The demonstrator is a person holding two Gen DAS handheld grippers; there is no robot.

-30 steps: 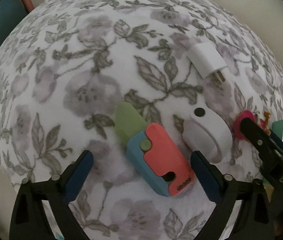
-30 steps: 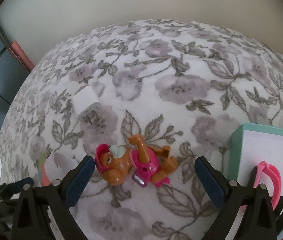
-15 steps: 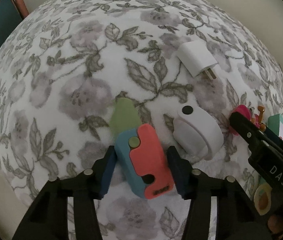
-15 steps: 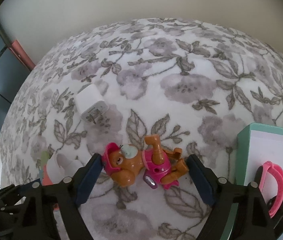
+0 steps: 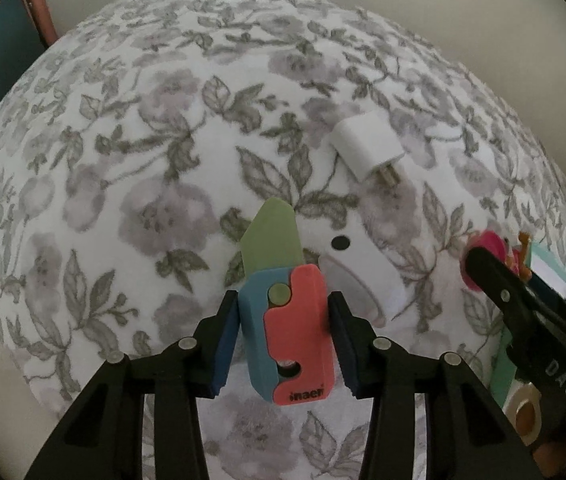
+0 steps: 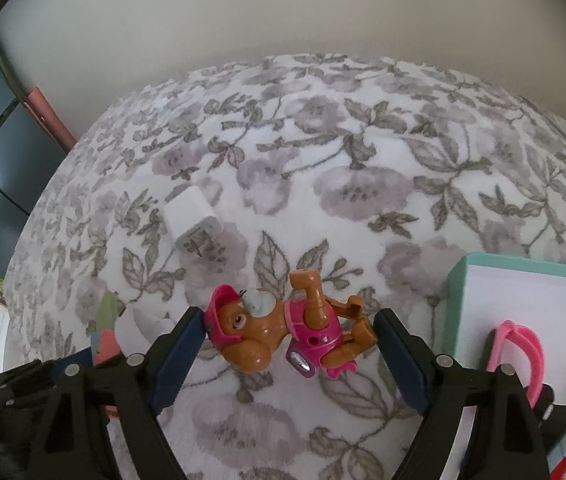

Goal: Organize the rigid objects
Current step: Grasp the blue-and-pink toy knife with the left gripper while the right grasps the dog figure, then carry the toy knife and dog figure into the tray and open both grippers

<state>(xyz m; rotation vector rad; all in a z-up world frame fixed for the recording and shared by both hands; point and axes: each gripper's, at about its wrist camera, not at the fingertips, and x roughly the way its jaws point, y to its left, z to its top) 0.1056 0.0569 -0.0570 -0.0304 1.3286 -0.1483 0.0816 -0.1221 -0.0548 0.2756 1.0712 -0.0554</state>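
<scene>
A blue and coral folding toy with a pale green blade (image 5: 287,336) sits between the pads of my left gripper (image 5: 283,308). Its jaws are still closing, and both pads press on the toy's sides, holding it off the floral cloth (image 5: 123,160). A brown toy dog in a pink cap and vest (image 6: 279,328) lies crosswise in my right gripper (image 6: 289,320). One pad touches its cap and the other its feet. The right gripper (image 5: 523,308) also shows in the left wrist view, at the right edge.
A white charger plug (image 5: 367,148) (image 6: 193,220) lies further back on the cloth. A white round device (image 5: 363,276) sits just behind the held toy. At the right stands a teal-rimmed box (image 6: 459,280) holding a pink looped item (image 6: 519,344) and other small things.
The left jaws closed from wide open onto the folding toy and raised it off the cloth. The right jaws narrowed onto the toy dog and rose a little with it.
</scene>
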